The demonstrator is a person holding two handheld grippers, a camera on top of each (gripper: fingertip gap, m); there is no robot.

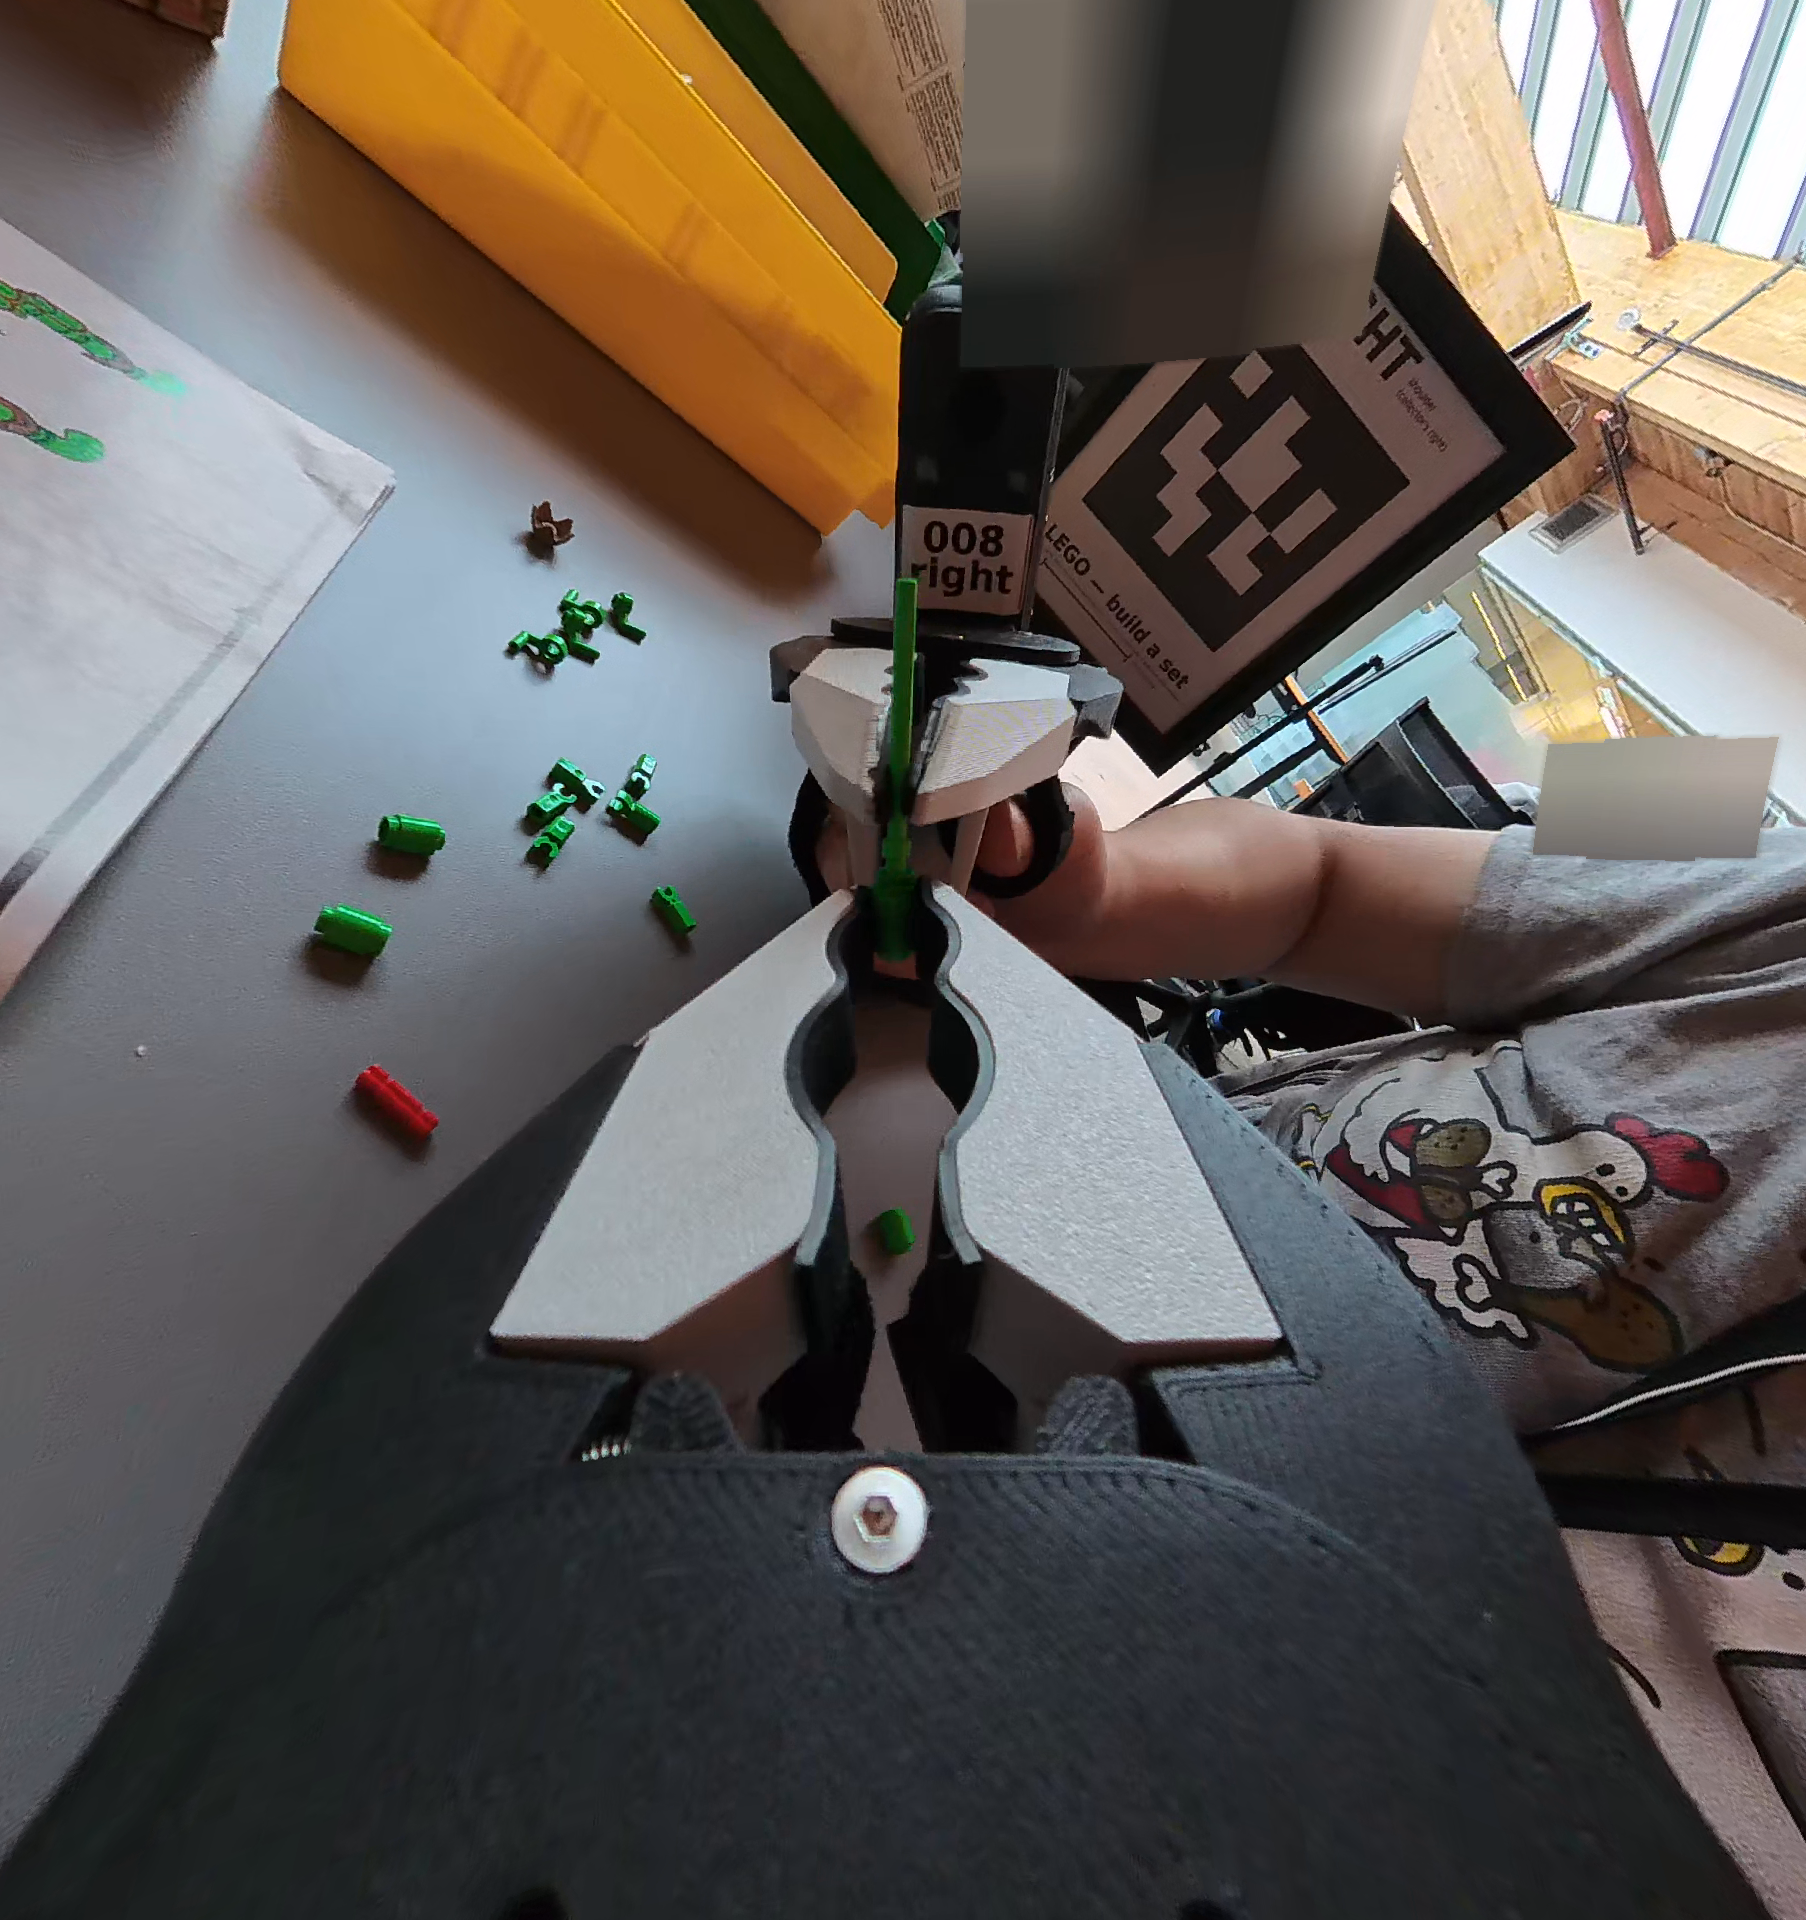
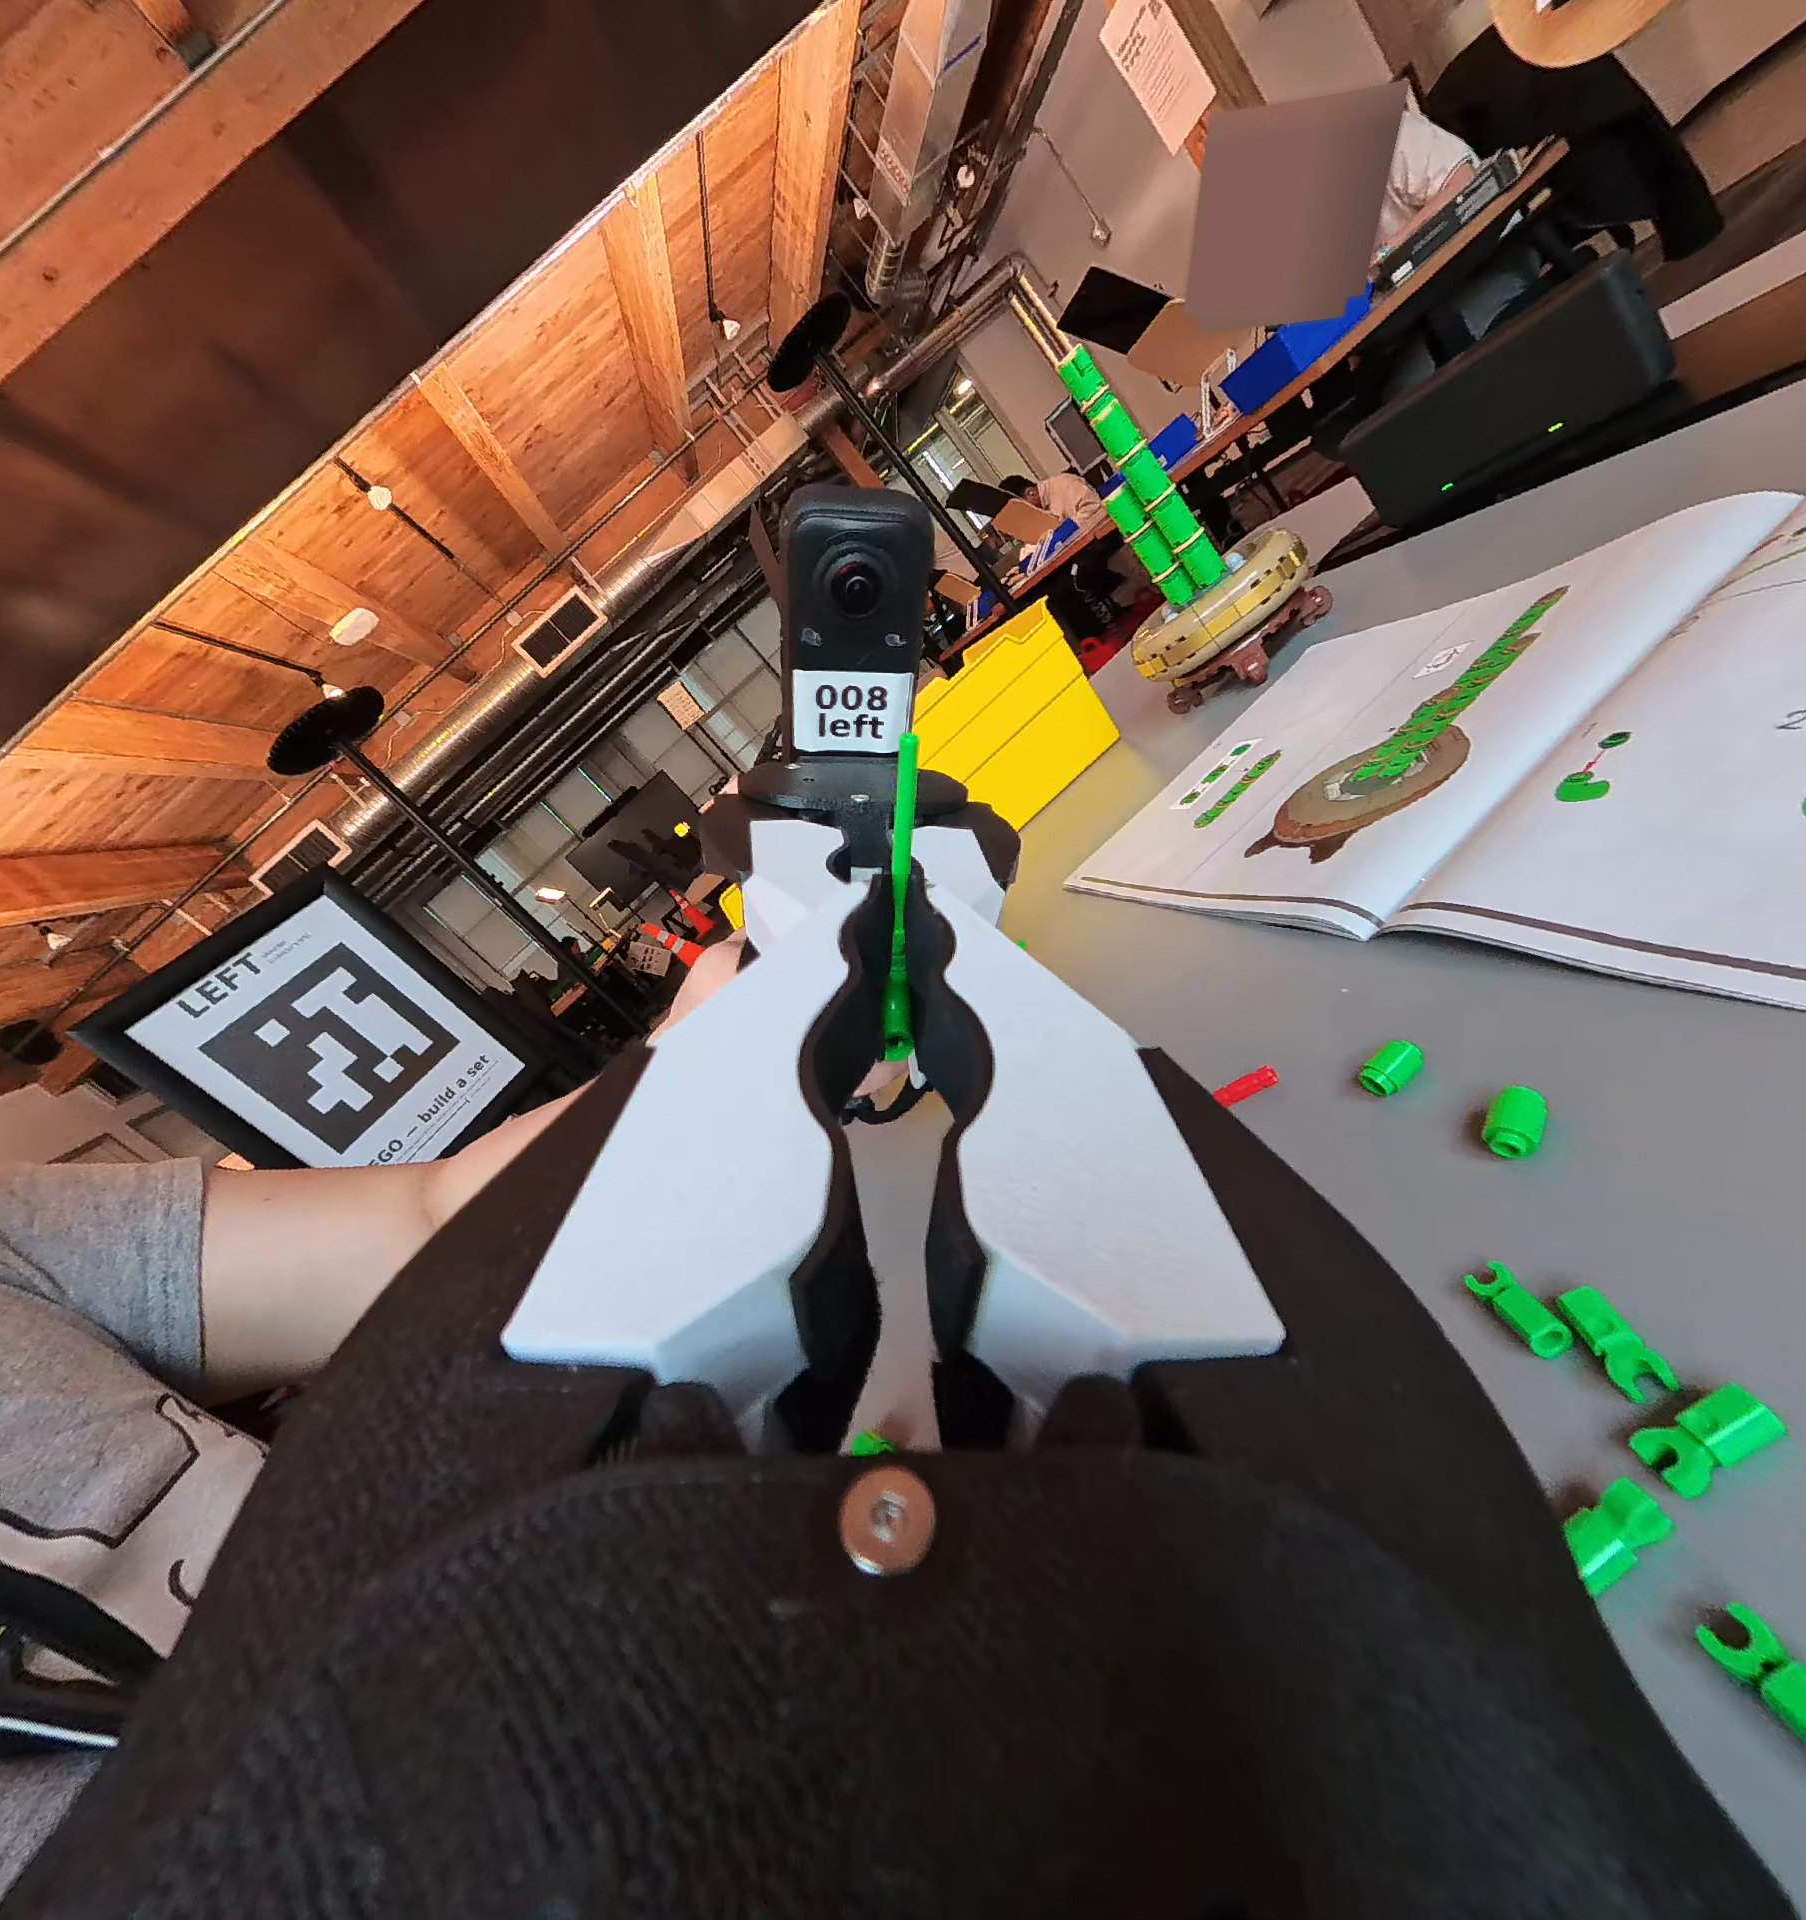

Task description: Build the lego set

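green rod (image 1: 897, 831) pinched between both claws

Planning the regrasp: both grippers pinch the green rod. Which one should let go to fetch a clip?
Probably right. The clips lie just beside the right gripper and farther from the left gripper. The left, shut on the thick end of the rod, could likely hold it alone.

Grey table (image 2: 1294, 1226); timber-beam ceiling (image 2: 286, 436); bright windows (image 1: 1699, 114); cluttered workbenches (image 2: 1325, 384) behind.
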